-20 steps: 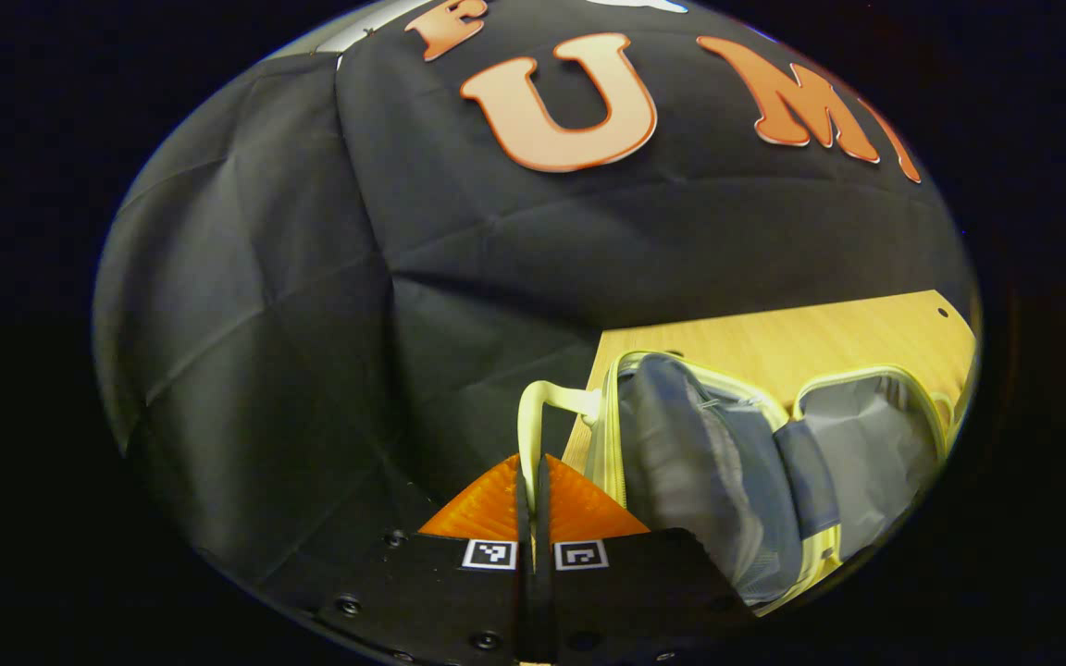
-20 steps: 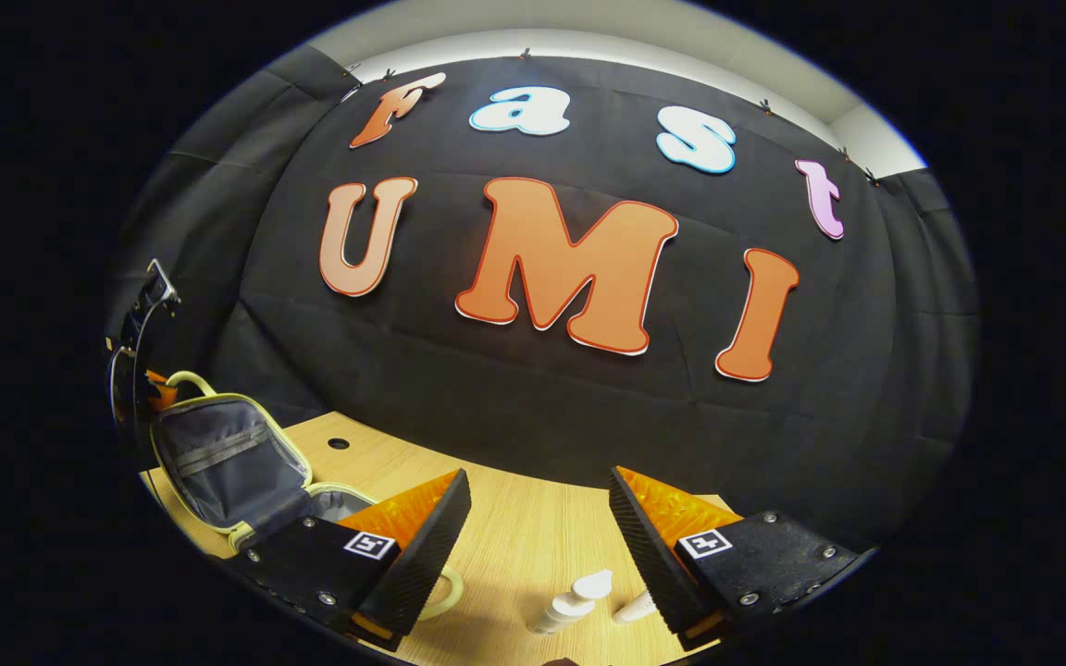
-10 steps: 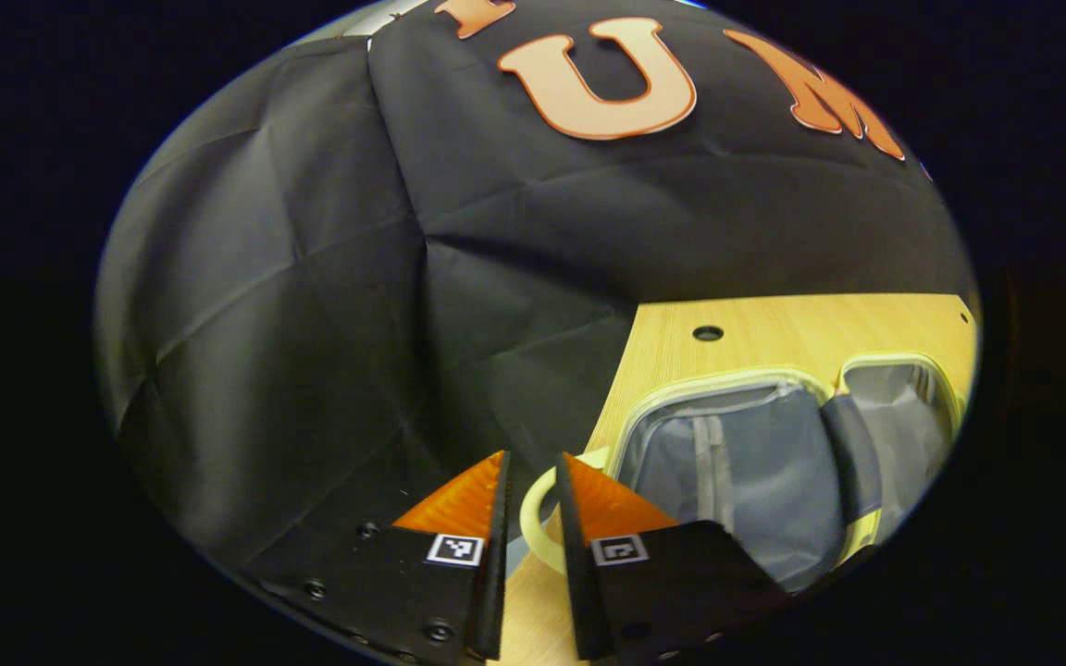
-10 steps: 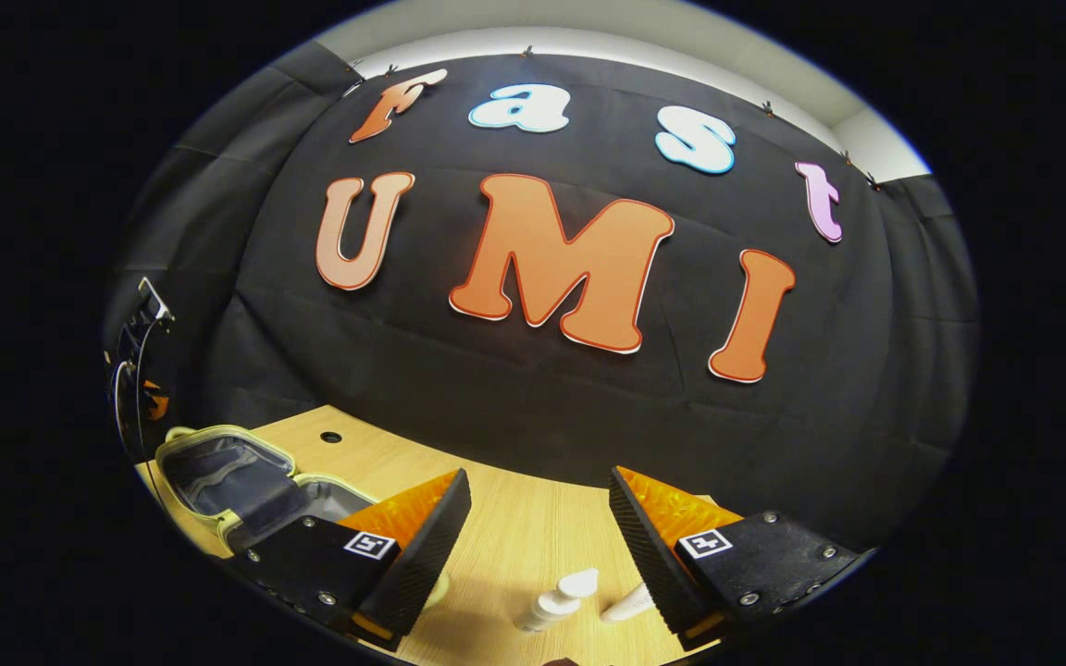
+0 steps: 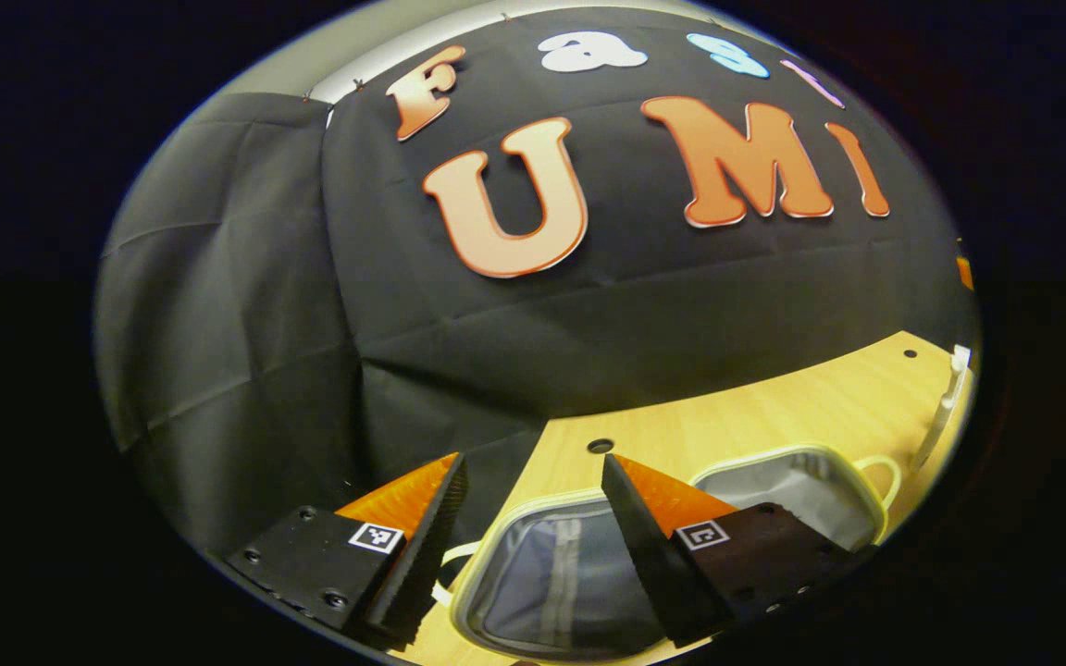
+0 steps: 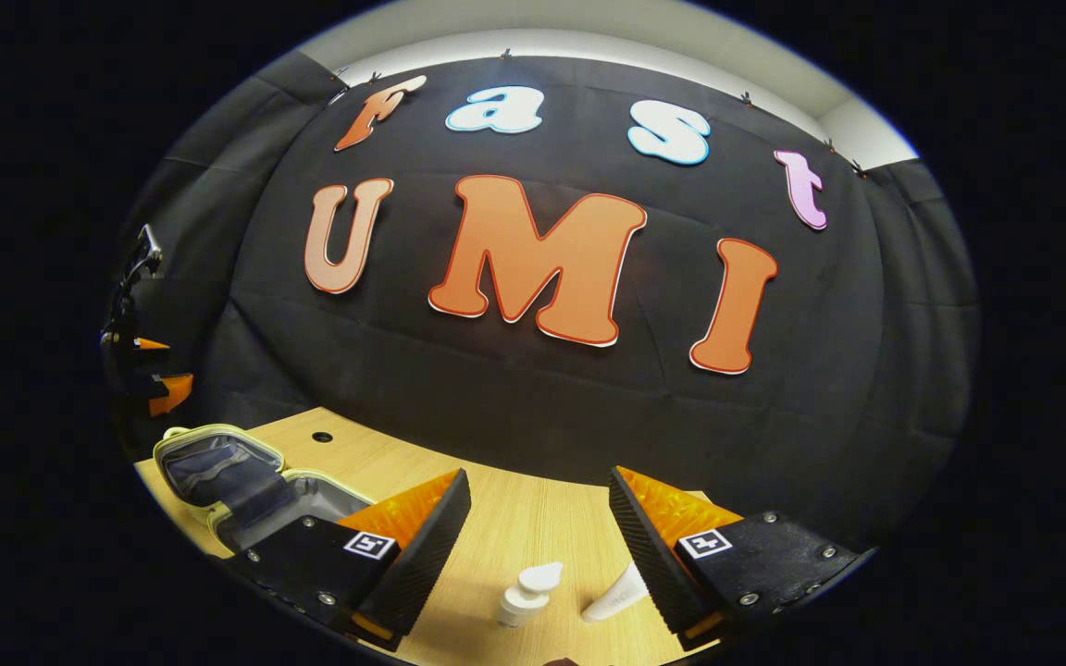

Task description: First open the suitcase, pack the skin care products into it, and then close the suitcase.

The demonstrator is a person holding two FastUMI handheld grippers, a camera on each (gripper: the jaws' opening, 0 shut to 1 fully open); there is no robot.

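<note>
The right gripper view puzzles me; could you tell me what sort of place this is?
Probably a staged recording booth: black cloth wall, wooden table, open suitcase and pump bottle.

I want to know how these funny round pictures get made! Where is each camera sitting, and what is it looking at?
Left gripper view: rides on the left gripper, looking forward over the open suitcase on the table; its own two fingers show, spread apart.
Right gripper view: rides on the right gripper, looking over a pump bottle and a tube; its own fingers show, spread apart, with the left gripper far off.
Both share: the suitcase, wooden table and black cloth wall.
</note>
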